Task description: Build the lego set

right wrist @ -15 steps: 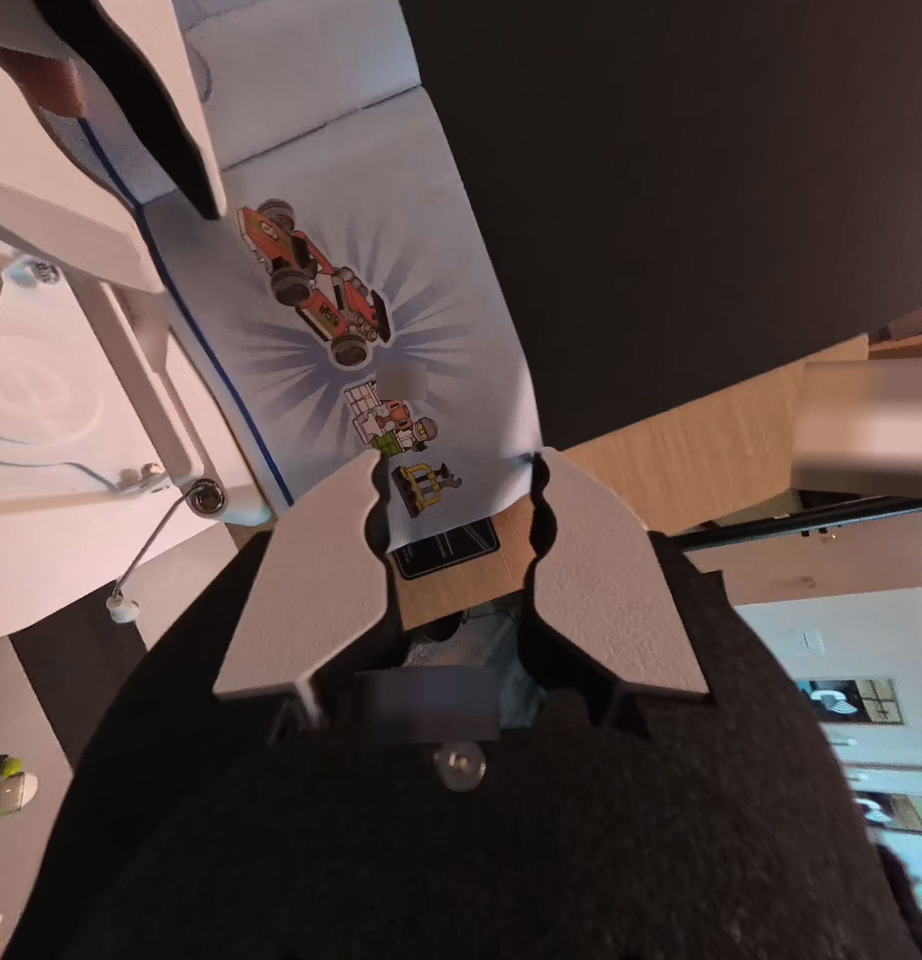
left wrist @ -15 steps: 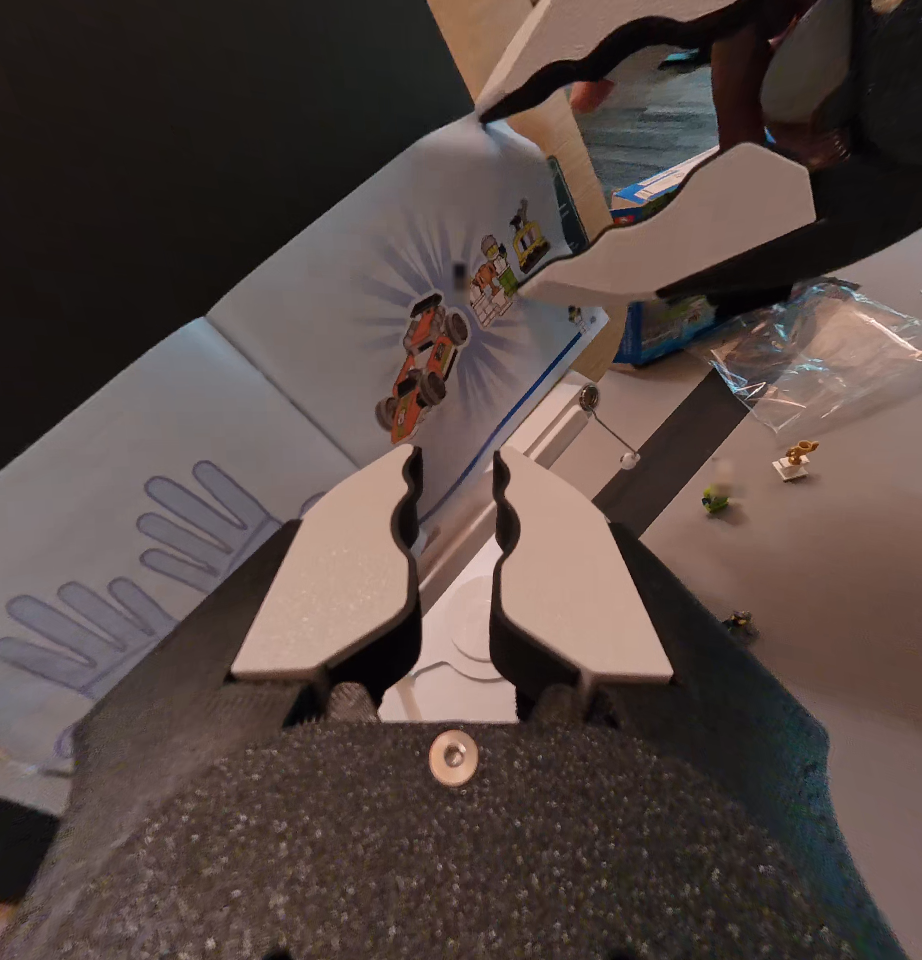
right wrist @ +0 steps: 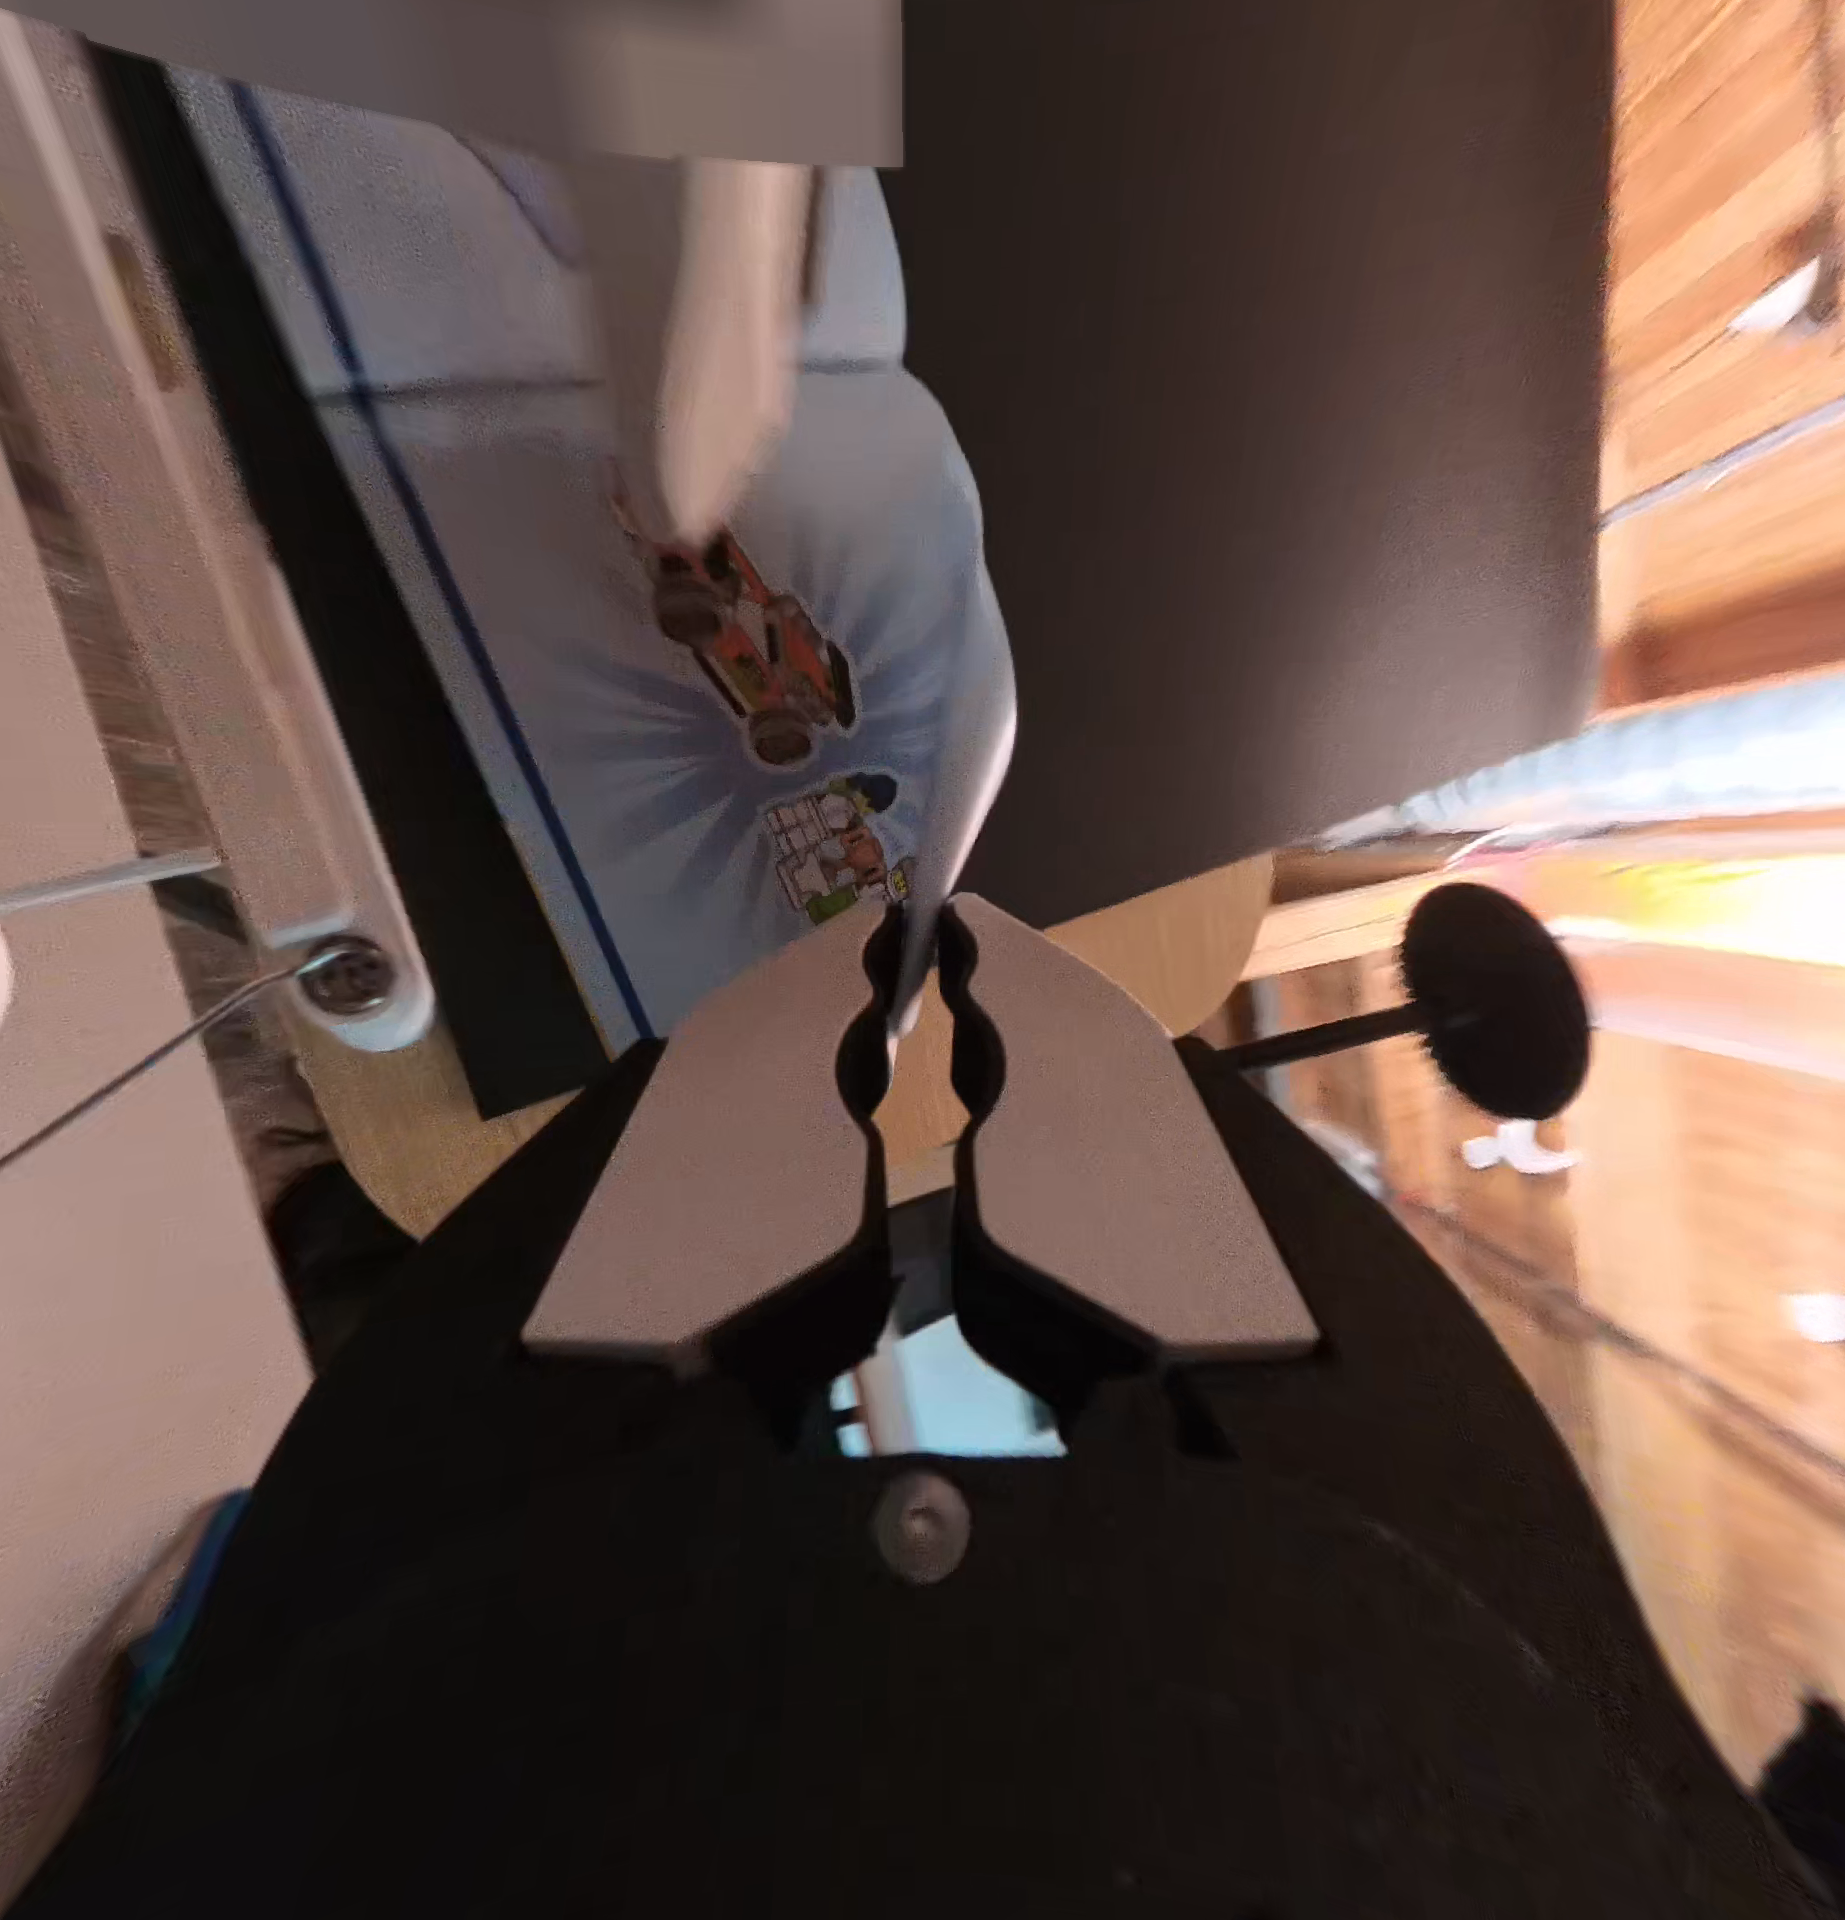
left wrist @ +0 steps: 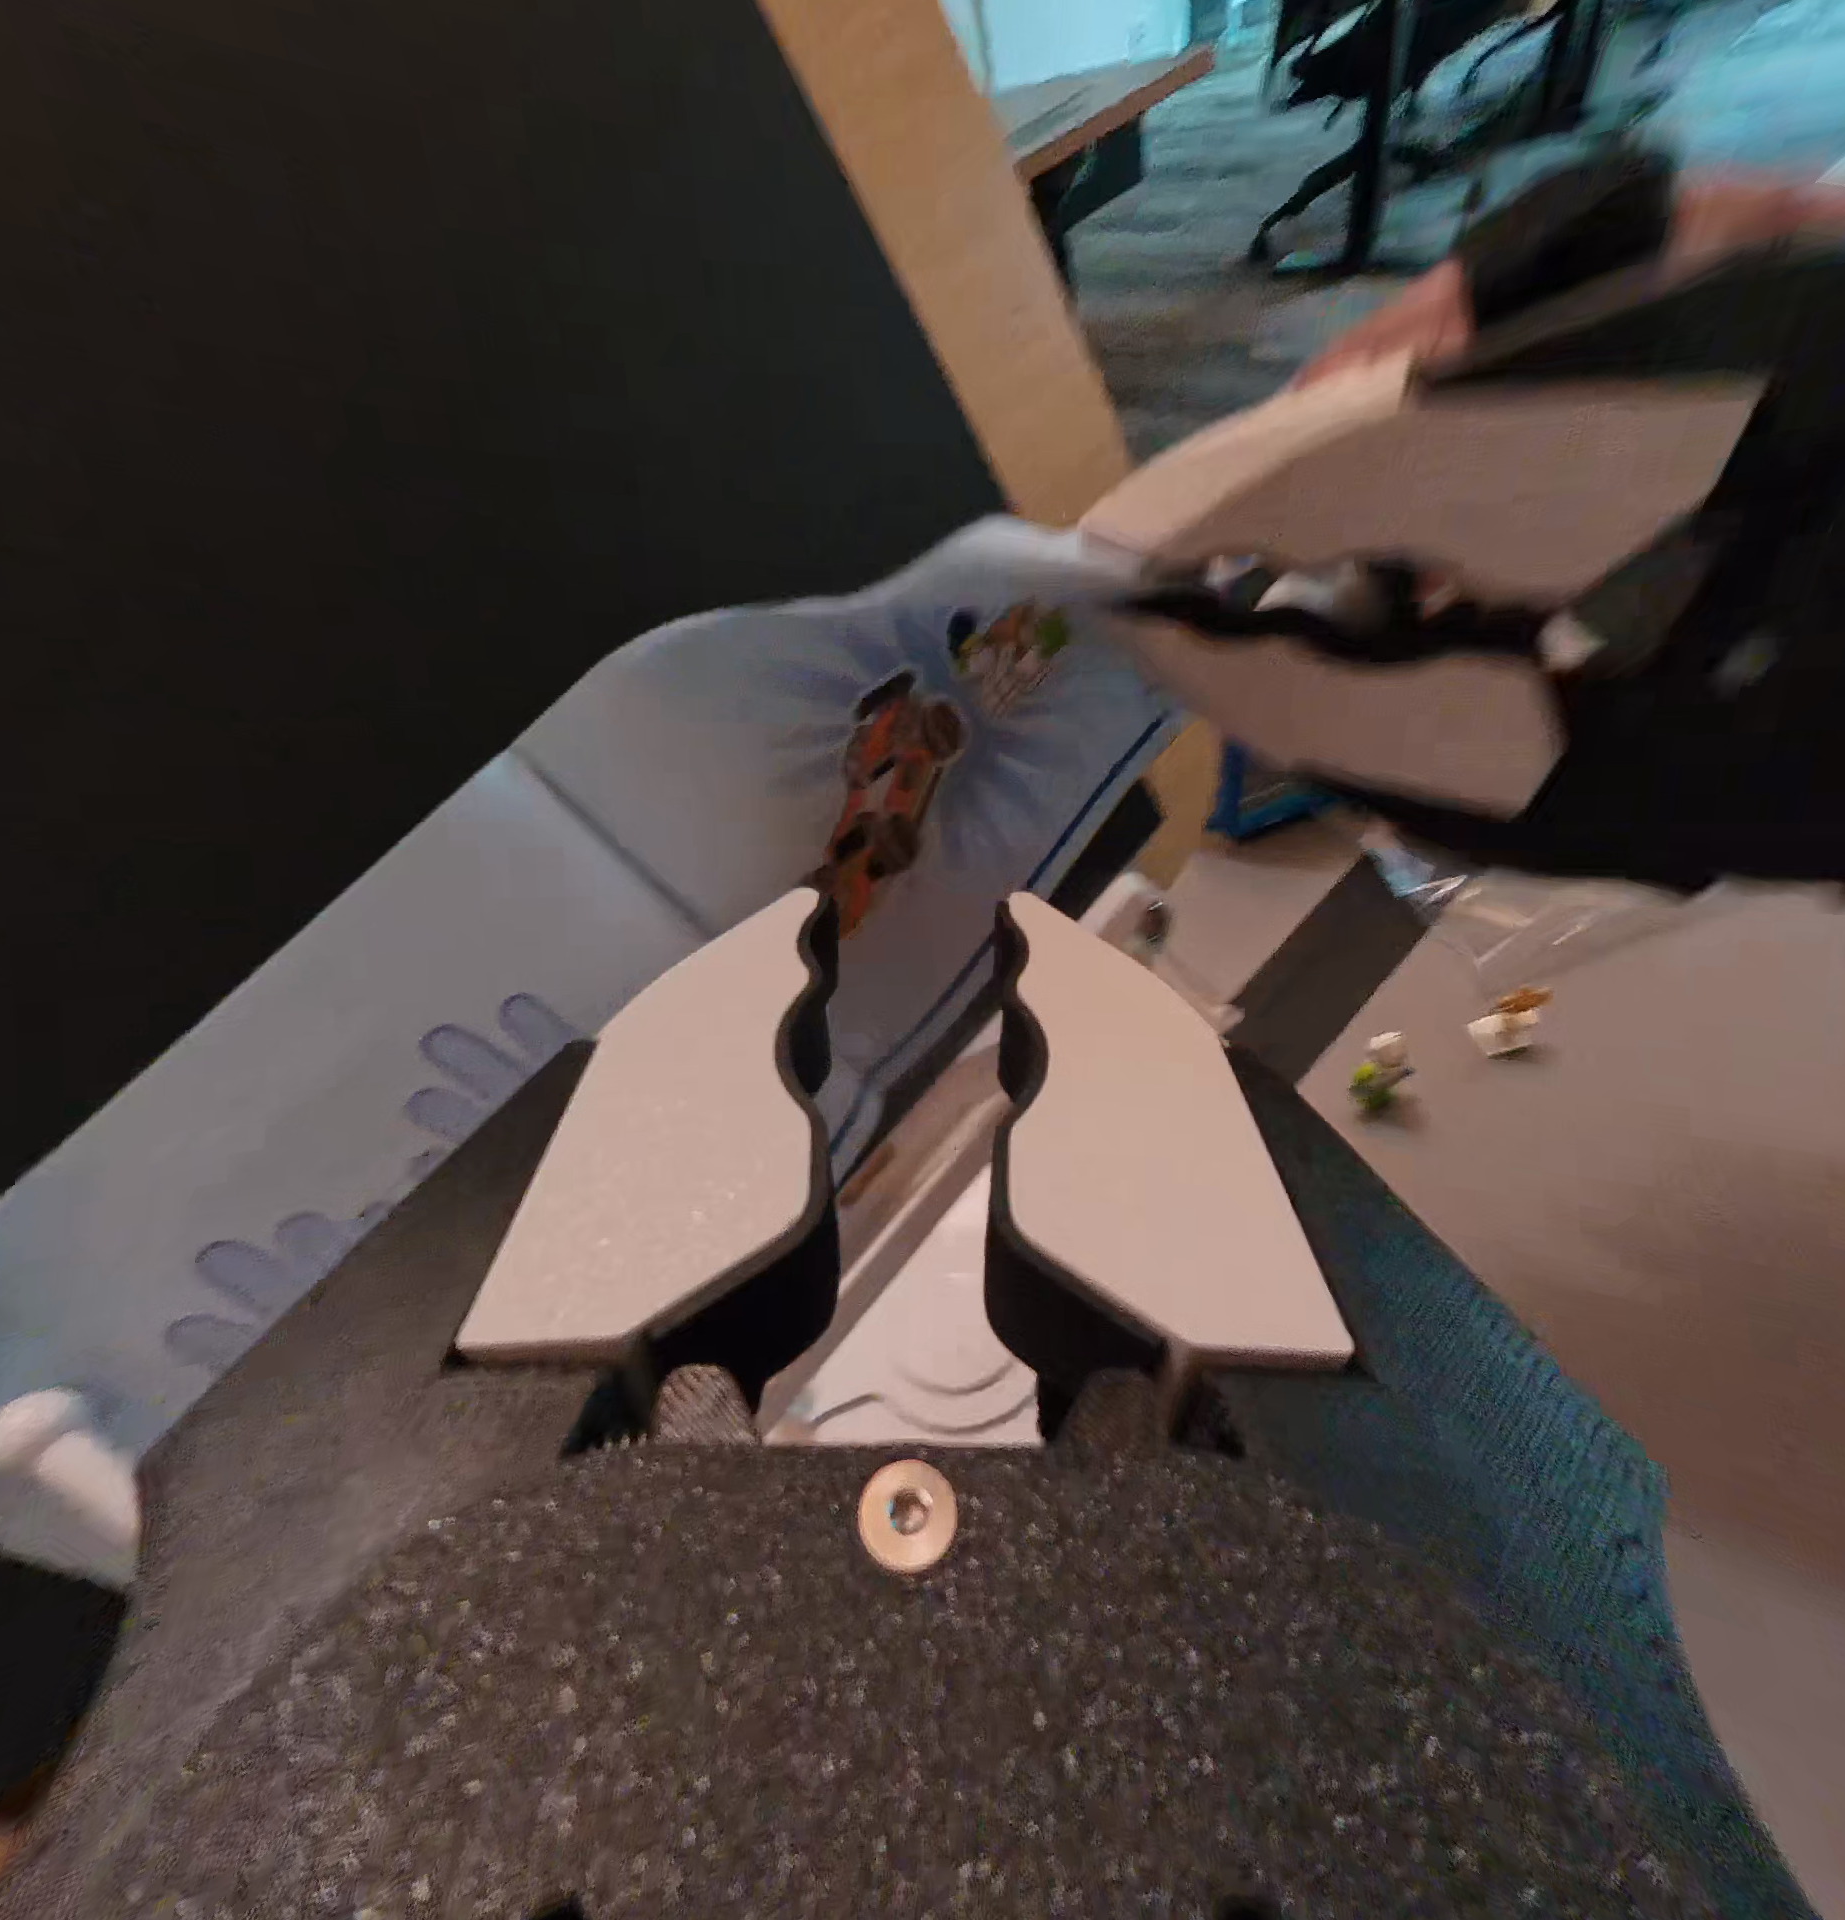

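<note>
- Since half a second ago, the right gripper (right wrist: 918,914) has narrowed its jaws onto the far corner of the instruction booklet (right wrist: 793,582), which now curls upward instead of lying flat against the dark panel (left wrist: 378,416).
- Nearest in the left wrist view, the left gripper (left wrist: 913,914) is unclenched and grasps nothing; a clear gap shows between its fingers, and the booklet's blue-lined edge runs behind that gap.
- Just beyond, the booklet leans on the dark panel, its printed orange car facing out.
- Farther right, small lego pieces (left wrist: 1380,1081) lie on the grey table (left wrist: 1520,1299), well apart from both grippers.
- Farthest, a crumpled clear bag (left wrist: 1500,925) is blurred.
</note>
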`<state>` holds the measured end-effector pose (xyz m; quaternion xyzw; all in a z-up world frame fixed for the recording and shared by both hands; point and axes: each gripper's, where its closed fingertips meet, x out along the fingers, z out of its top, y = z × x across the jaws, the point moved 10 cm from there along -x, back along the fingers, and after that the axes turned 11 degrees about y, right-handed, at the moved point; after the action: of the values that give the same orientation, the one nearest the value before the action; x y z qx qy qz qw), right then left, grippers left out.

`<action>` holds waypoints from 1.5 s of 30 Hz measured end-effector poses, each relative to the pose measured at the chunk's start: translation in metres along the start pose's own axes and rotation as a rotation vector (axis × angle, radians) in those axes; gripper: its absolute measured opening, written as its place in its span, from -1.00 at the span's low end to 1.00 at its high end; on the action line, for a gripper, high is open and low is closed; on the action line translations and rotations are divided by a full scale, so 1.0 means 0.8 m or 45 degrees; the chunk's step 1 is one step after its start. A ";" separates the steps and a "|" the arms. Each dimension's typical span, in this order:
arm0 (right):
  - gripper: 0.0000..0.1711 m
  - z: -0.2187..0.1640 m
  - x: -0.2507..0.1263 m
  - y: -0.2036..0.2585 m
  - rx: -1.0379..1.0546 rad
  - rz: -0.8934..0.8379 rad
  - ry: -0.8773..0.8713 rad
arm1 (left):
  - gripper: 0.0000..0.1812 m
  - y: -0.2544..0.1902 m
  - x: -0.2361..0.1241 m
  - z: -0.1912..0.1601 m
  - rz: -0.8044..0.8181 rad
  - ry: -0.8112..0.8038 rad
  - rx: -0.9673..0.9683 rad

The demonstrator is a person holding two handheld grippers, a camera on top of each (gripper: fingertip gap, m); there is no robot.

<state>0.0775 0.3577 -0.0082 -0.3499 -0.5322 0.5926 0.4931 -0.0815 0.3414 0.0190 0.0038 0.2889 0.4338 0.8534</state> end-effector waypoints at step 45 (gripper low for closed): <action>-0.60 -0.017 -0.014 -0.021 1.147 1.162 -0.263 | -0.93 0.000 0.029 -0.029 -0.786 -0.239 -0.592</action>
<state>0.0965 0.3501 0.0045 -0.2410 -0.0741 0.9383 0.2367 -0.0823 0.3528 -0.0116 -0.2369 0.0913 0.2085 0.9445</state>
